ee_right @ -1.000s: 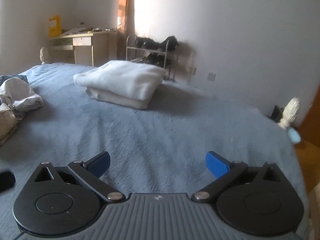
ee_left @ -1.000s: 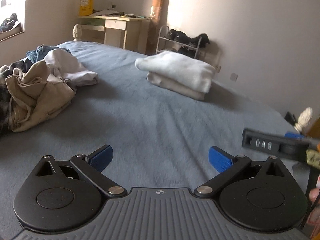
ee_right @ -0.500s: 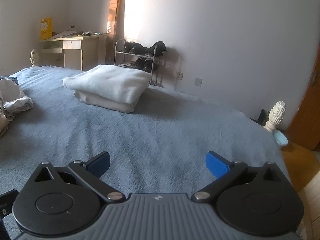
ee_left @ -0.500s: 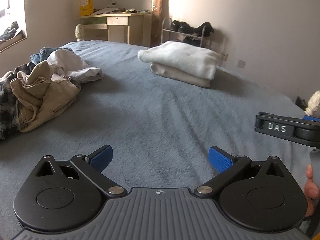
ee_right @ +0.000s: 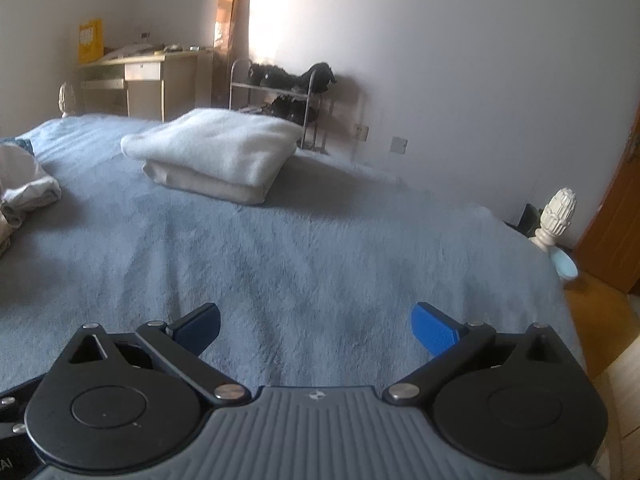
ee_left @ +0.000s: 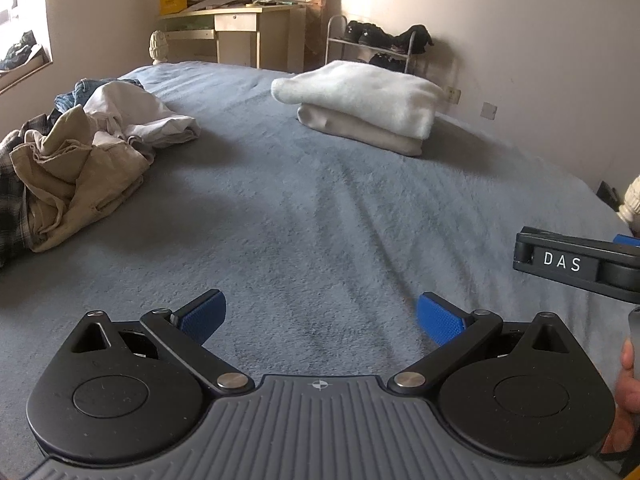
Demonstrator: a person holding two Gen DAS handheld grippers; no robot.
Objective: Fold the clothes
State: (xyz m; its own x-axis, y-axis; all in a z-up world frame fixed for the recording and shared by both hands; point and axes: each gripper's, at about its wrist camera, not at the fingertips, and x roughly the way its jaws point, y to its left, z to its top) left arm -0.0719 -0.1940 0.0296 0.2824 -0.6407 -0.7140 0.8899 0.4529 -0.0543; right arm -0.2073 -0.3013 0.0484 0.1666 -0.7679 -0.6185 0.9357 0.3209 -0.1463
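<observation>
Left wrist view: left gripper (ee_left: 320, 316) spread wide, nothing between the blue ribbed pads (ee_left: 202, 314), held above bare blue-grey bedspread (ee_left: 320, 216) without touching it. Black linkage arms on round pivot housings, grey ridged body below. At the right edge, side of the right gripper (ee_left: 580, 266), a black bar lettered "DAS", just beside the left one; fingers of a hand (ee_left: 628, 384) at the frame edge under it. Bedspread fuzzy, short-piled, streaked with brushed lines. Off to the left, well apart from the tool, an unfolded heap of clothes (ee_left: 80, 152): crumpled tan fabric in front, white cloth behind, a bit of denim and dark plaid at the edges. Farther back to the right, a folded stack (ee_left: 360, 104): a fluffy white piece on top of a smoother cream one, squared and flat. Beyond the bed, a pale wooden desk (ee_left: 236, 32) and a metal shoe rack (ee_left: 372, 48) with dark shoes against the wall.

Right wrist view: right gripper (ee_right: 316, 326) likewise wide apart, empty, above the same fuzzy bedspread (ee_right: 320, 260). Folded stack (ee_right: 216, 152) ahead and left, well apart. White edge of the heap (ee_right: 24, 188) at the far left. Carved cream bedpost finial (ee_right: 554, 216) at the right bed corner, a wooden door (ee_right: 616, 216) beyond.
</observation>
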